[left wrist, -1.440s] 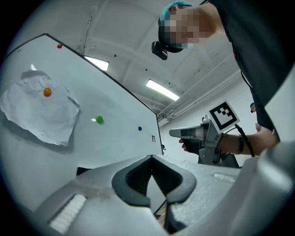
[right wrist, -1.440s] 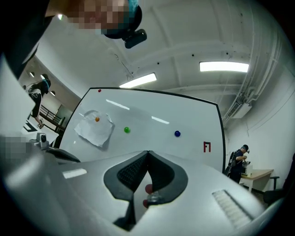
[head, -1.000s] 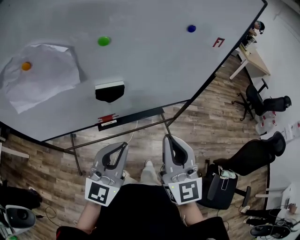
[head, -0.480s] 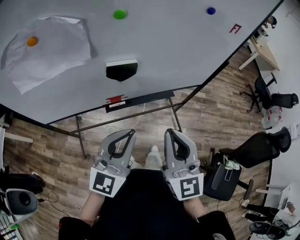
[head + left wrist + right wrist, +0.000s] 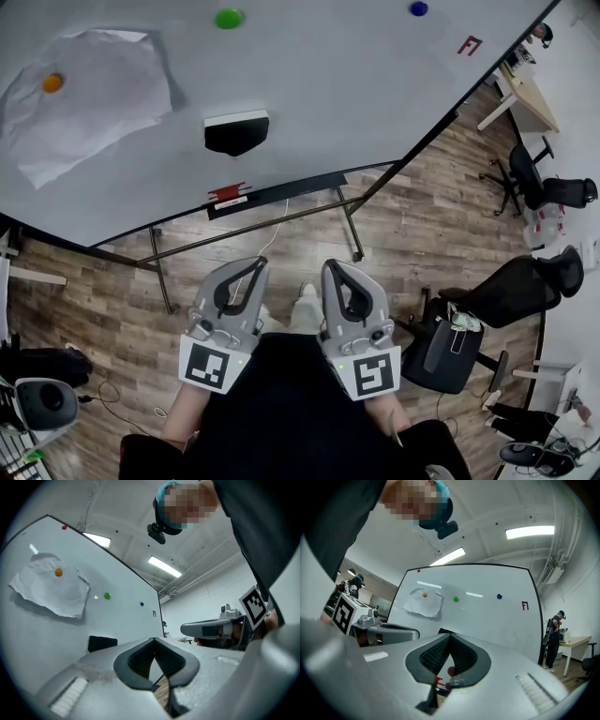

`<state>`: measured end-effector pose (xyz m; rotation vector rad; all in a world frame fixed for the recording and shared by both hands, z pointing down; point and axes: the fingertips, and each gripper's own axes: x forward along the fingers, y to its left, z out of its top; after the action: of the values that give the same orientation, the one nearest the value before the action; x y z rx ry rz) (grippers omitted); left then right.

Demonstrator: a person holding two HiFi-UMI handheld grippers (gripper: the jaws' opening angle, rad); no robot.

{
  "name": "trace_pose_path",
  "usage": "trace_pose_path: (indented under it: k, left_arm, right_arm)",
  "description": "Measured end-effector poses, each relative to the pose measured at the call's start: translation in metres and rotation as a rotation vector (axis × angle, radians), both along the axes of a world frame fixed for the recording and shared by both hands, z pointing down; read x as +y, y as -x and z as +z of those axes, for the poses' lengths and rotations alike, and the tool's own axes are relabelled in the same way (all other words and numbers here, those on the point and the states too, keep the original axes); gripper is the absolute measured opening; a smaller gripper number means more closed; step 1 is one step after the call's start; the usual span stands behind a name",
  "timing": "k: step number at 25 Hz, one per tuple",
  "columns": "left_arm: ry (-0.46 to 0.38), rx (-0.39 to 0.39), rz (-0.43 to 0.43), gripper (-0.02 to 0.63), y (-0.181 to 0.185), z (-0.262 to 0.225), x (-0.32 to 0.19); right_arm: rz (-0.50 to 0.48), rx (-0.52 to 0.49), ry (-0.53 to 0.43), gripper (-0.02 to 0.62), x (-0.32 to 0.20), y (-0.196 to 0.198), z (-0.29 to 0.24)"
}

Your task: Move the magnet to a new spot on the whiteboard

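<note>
The whiteboard point(image 5: 328, 94) fills the top of the head view. Three round magnets stick to it: an orange magnet point(image 5: 52, 82) pinning a crumpled paper point(image 5: 89, 103), a green magnet point(image 5: 228, 18) and a blue magnet point(image 5: 418, 8). My left gripper point(image 5: 256, 266) and right gripper point(image 5: 331, 268) hang side by side low in front of my body, well short of the board. Both are shut with nothing between the jaws. The right gripper view shows the orange magnet point(image 5: 424, 594), green magnet point(image 5: 456, 599) and blue magnet point(image 5: 499, 596) far ahead.
A black eraser point(image 5: 236, 131) clings to the board above its tray, where a red marker point(image 5: 228, 195) lies. The board's metal stand point(image 5: 349, 225) reaches onto the wood floor. Black office chairs point(image 5: 511, 300) and a desk point(image 5: 514, 103) stand to the right.
The whiteboard has slid upward in the head view, so the magnets sit nearer the top edge. Both grippers stay shut and close together near my body.
</note>
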<state>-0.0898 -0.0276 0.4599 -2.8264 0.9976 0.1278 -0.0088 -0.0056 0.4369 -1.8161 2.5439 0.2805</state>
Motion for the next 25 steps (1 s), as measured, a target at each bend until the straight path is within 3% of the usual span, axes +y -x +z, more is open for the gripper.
trace_pose_path:
  k: [25]
  left_arm:
    - [0.017, 0.004, 0.023, 0.002, -0.004, 0.004, -0.013]
  right_arm:
    - [0.024, 0.022, 0.014, 0.0, -0.008, -0.003, 0.003]
